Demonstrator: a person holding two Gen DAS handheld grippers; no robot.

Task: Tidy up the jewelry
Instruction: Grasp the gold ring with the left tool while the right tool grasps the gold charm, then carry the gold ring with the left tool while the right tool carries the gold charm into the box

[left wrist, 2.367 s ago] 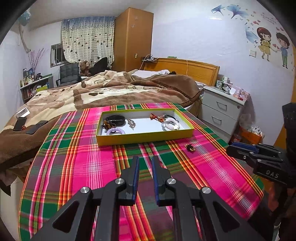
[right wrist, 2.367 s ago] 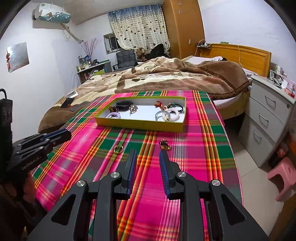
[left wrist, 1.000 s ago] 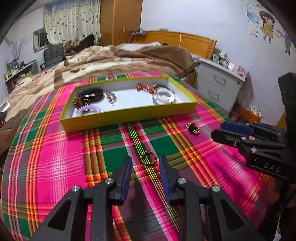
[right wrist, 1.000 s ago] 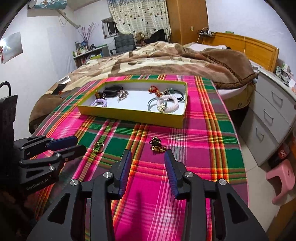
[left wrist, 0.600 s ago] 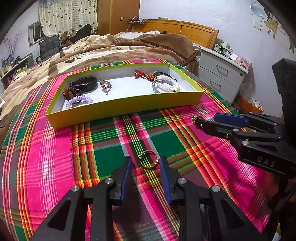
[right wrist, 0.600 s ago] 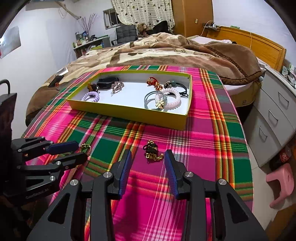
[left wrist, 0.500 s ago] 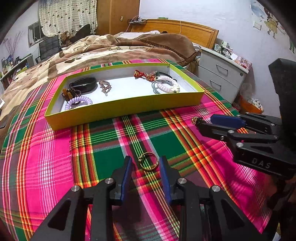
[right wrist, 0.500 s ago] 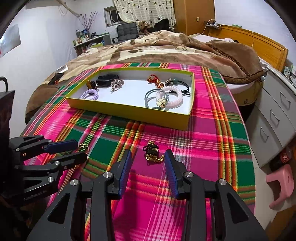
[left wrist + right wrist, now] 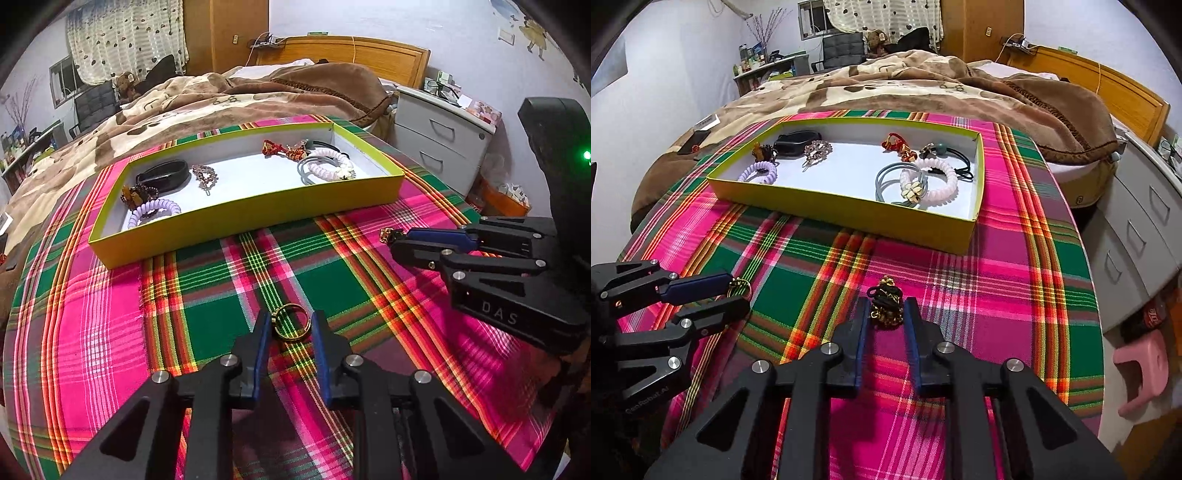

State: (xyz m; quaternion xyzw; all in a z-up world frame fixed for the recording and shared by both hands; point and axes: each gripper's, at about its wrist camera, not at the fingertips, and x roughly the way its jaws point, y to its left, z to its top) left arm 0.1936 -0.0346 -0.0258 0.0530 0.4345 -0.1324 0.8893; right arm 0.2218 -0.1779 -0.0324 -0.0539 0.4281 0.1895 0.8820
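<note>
A yellow tray [image 9: 255,212] with a white floor holds several hair ties, clips and bracelets; it also shows in the right wrist view [image 9: 849,210]. A gold ring [image 9: 291,320] lies on the plaid cloth between the tips of my open left gripper [image 9: 290,325]. A black and gold chain piece [image 9: 886,304] lies on the cloth between the tips of my open right gripper [image 9: 886,314]. In the right wrist view the left gripper [image 9: 735,291] is at the left with the ring [image 9: 739,284] at its tips. In the left wrist view the right gripper [image 9: 397,243] is at the right.
The plaid cloth [image 9: 92,332] covers a round table that drops off at right. A bed with a brown blanket [image 9: 923,81] lies behind the tray. A grey drawer unit [image 9: 1145,221] and a pink stool [image 9: 1141,365] stand to the right.
Both grippers have moved forward and down. The ring now sits between the left fingertips and the chain piece between the right fingertips. Both stay open.
</note>
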